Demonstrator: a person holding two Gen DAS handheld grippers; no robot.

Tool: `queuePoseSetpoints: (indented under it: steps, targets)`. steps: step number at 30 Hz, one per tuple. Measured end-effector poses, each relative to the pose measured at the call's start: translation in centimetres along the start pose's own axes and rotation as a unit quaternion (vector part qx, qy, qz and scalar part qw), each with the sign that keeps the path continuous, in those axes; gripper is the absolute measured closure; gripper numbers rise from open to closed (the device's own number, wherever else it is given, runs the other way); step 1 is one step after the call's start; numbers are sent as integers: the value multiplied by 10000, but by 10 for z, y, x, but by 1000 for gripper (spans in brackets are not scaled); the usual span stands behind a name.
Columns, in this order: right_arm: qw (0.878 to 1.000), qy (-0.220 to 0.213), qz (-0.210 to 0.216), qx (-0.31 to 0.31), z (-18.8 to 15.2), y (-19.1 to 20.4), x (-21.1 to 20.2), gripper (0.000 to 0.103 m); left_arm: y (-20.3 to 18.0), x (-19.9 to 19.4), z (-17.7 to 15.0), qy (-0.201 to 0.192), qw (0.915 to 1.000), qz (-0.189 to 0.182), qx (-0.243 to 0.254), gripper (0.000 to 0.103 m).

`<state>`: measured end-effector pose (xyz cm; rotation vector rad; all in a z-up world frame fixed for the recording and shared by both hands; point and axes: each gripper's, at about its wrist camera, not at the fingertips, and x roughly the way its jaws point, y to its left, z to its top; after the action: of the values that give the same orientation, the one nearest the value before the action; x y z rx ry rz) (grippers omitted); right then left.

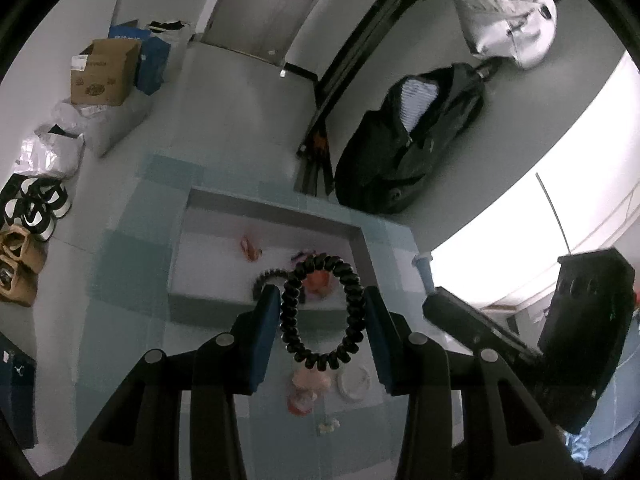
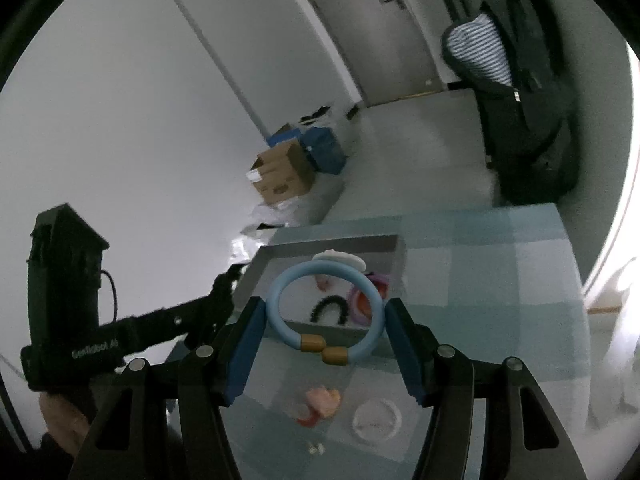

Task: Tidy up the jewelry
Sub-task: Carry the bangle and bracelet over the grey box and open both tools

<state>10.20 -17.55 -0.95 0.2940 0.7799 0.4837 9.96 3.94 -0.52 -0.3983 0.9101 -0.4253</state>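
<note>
My left gripper (image 1: 322, 300) is shut on a black spiral coil ring (image 1: 320, 312), held above the table just short of a shallow grey tray (image 1: 208, 300). The tray holds a black coil (image 1: 266, 276) and orange and pink pieces (image 1: 250, 248). My right gripper (image 2: 326, 312) is shut on a light blue bangle with gold clasps (image 2: 324, 308), held over the near edge of the same tray (image 2: 260, 272). On the table below lie a pink-orange piece (image 2: 322, 402) and a white ring (image 2: 376, 416).
The table has a pale blue checked cloth (image 1: 120, 320). A black backpack (image 1: 404, 140) leans on the wall behind it. Cardboard boxes (image 1: 104, 72), bags and shoes (image 1: 36, 204) line the floor at left. The other gripper's body (image 2: 64, 300) is at the left in the right wrist view.
</note>
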Motion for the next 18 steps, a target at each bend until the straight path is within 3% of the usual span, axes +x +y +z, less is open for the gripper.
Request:
queuePoseSetpoints:
  steps: [9, 18]
  targets:
    - [9995, 152, 223, 171, 20, 1, 27, 42, 19, 15, 24, -4, 9993, -58, -365, 66]
    - [9974, 442, 272, 506, 28, -12, 62, 43, 28, 33, 30, 162, 9987, 200, -433, 66]
